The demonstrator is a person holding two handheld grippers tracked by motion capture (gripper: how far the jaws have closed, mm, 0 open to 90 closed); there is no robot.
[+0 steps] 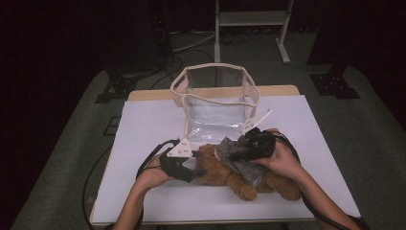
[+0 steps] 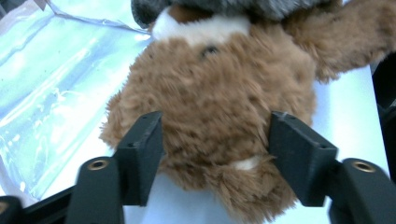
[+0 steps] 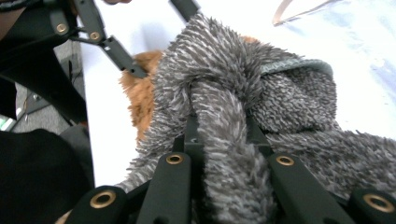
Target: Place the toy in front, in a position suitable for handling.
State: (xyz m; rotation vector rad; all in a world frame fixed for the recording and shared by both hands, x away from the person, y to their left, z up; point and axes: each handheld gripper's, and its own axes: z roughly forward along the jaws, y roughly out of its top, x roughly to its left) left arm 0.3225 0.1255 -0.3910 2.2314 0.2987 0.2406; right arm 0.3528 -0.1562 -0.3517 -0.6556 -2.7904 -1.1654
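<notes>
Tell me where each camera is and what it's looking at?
High view: sits above the person's side, looks forward and down on the white table; both forearms and hands show.
Left gripper view: rides the left tool, looks along its black jaws at the brown teddy bear.
Right gripper view: rides the right tool, looks along its jaws at the grey fuzzy cloth.
Shared: both gripper views show the bear and the cloth.

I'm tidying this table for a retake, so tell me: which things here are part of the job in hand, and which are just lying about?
In use:
- teddy bear, its head between the left gripper's open fingers
- grey fleece top on the bear, pinched by the right gripper

Lying about (probably):
- clear plastic bag, standing open behind the bear
- white table cover
- metal stand on the floor beyond
</notes>
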